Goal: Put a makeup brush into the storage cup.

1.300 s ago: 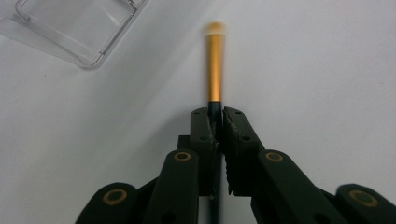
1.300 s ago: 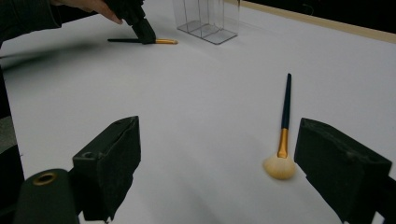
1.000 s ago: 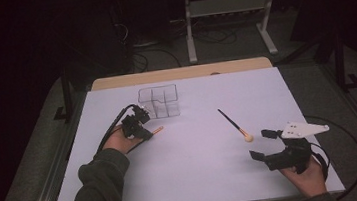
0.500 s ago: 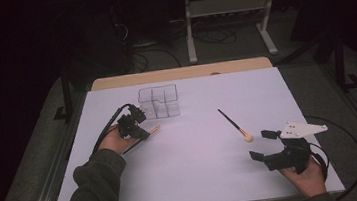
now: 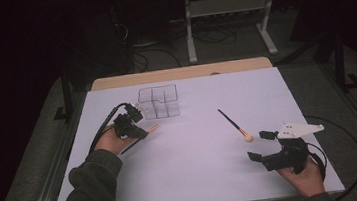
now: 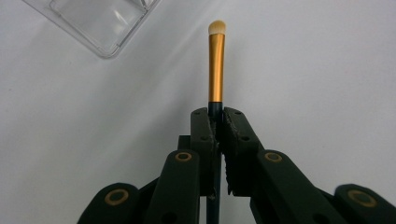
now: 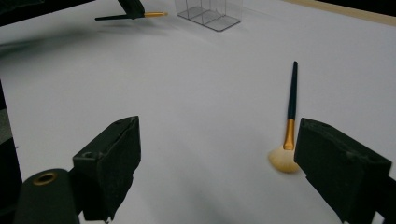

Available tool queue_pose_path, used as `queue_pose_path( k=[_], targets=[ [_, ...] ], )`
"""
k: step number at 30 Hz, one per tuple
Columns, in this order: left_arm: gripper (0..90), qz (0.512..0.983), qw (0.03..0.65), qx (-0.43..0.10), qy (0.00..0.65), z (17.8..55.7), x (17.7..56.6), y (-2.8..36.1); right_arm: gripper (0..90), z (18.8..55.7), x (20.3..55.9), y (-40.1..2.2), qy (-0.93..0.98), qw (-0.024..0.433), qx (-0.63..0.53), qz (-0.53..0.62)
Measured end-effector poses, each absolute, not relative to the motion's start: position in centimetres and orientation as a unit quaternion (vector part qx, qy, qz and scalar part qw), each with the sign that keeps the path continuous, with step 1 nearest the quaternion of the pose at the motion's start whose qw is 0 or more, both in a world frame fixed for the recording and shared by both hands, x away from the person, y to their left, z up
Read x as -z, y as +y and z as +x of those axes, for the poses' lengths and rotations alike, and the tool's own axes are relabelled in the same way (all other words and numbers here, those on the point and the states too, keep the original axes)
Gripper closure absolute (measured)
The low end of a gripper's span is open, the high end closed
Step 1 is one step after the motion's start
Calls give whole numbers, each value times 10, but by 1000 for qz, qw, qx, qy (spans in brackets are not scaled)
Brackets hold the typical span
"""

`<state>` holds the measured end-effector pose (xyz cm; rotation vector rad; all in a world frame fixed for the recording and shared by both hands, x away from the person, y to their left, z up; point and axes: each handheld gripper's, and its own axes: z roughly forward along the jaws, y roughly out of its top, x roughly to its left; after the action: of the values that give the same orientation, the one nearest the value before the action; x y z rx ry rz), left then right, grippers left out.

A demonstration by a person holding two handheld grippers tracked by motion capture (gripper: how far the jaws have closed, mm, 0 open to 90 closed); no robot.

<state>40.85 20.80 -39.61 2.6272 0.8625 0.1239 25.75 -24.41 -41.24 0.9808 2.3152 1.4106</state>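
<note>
While the left gripper (image 6: 215,122) is clamped on a small gold-ferrule brush (image 6: 216,63) just beside the clear organizer box (image 5: 159,101), the right gripper (image 7: 217,163) has its jaws wide apart near a fluffy brush (image 7: 288,122) lying on the white table (image 5: 199,168).

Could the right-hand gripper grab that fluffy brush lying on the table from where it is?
Probably yes. The right gripper is open with its jaws wide apart, and the fluffy brush lies loose on the bare white table just ahead of it, nothing between them. The left gripper is far off, holding a smaller brush.
</note>
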Motion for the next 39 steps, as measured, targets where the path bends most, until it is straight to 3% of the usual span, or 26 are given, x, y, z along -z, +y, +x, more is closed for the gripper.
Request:
queue_pose_path(
  k=[39],
  targets=[
    [832,932,269,-36,239,371,352,204,141,262,403,-211,823,92,-472,301]
  ],
)
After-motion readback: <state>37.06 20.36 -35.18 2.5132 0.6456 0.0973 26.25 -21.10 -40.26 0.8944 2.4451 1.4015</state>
